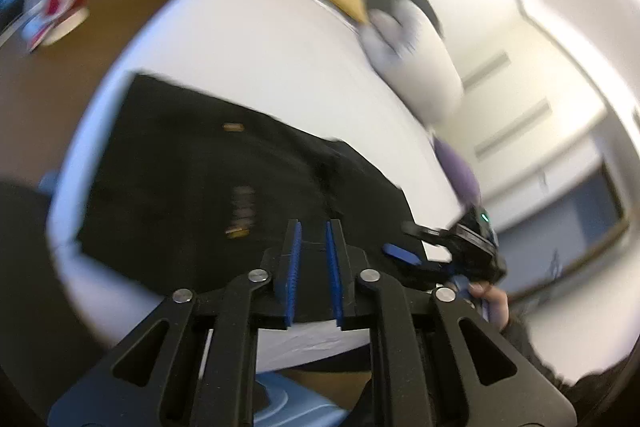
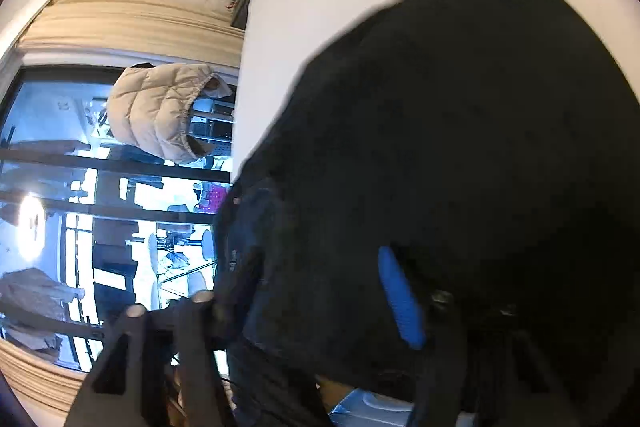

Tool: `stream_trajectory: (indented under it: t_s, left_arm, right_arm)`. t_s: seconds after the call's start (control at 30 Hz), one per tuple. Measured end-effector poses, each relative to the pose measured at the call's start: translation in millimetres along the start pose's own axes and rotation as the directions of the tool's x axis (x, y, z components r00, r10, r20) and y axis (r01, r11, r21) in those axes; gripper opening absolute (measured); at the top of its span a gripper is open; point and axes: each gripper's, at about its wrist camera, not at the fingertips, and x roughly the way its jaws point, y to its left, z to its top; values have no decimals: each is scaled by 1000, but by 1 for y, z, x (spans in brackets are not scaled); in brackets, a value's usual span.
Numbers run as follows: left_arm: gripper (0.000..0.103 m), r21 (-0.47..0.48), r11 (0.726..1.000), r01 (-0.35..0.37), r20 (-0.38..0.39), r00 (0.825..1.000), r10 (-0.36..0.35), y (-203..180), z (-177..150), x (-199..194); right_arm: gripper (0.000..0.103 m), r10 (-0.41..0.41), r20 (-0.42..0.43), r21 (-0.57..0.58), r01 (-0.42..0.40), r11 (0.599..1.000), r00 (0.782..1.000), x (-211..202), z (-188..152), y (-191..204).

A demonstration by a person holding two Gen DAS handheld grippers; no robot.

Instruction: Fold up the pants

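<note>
White bed (image 1: 240, 39), black pants (image 1: 192, 163) beyond nearly closed, seemingly empty left tool (image 1: 314, 231).

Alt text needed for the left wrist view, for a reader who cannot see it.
Black pants lie folded flat on a white bed. The left gripper hovers over their near edge, nothing between its narrowly parted jaws; the right gripper is at right.

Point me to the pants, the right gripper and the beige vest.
pants (image 1: 192, 179): left wrist view, flat middle of the black cloth.
right gripper (image 1: 416, 243): left wrist view, between its fingertips.
beige vest (image 2: 160, 111): right wrist view, quilted middle.
</note>
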Motion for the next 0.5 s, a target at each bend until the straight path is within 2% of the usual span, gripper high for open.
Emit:
stream_trajectory:
  t_s: [0.03,0.1,0.13,0.17,0.23,0.3,0.33,0.37,0.4,0.43,0.5]
  left_arm:
    - [20,-42,999,-3,20,1000,4,12,-2,-10]
    - [39,-111,994,3,60,998,3,29,-6,-24]
    - [67,-140,990,9,79,997,2,38,-7,-30]
    - [83,-176,984,16,108,994,3,46,-11,-37]
    - [85,-214,976,42,134,991,-13,58,-13,-45]
    - [85,-247,967,67,126,991,-37,68,-14,-42]
    - [85,-259,963,73,128,991,-41,71,-13,-41]
    - [85,-276,957,86,128,990,-52,76,-14,-40]
    - [85,-302,948,101,120,990,-68,80,-15,-34]
    - [85,-328,939,104,117,991,-69,79,-20,-25]
    - [85,-394,910,128,122,989,-87,92,-25,-21]
  right_arm:
    - [73,17,4,-20,-17,1000,1000,0,2,13]
    - [73,55,-10,-48,-56,997,998,5,6,31]
    - [73,74,-20,-61,-75,995,997,10,8,42]
    - [73,89,-30,-74,-91,993,996,18,13,51]
    - [73,100,-47,-79,-104,991,994,32,19,57]
    - [73,111,-68,-53,-114,992,992,50,26,53]
    - [74,97,-85,-27,-99,995,992,61,26,49]
    - [73,50,-116,-1,-50,999,992,74,25,39]
    - [63,2,-142,17,0,1000,990,84,23,30]
    - [60,-18,-136,16,20,1000,990,87,21,22]
    - [60,19,-110,21,-17,1000,994,79,19,18]
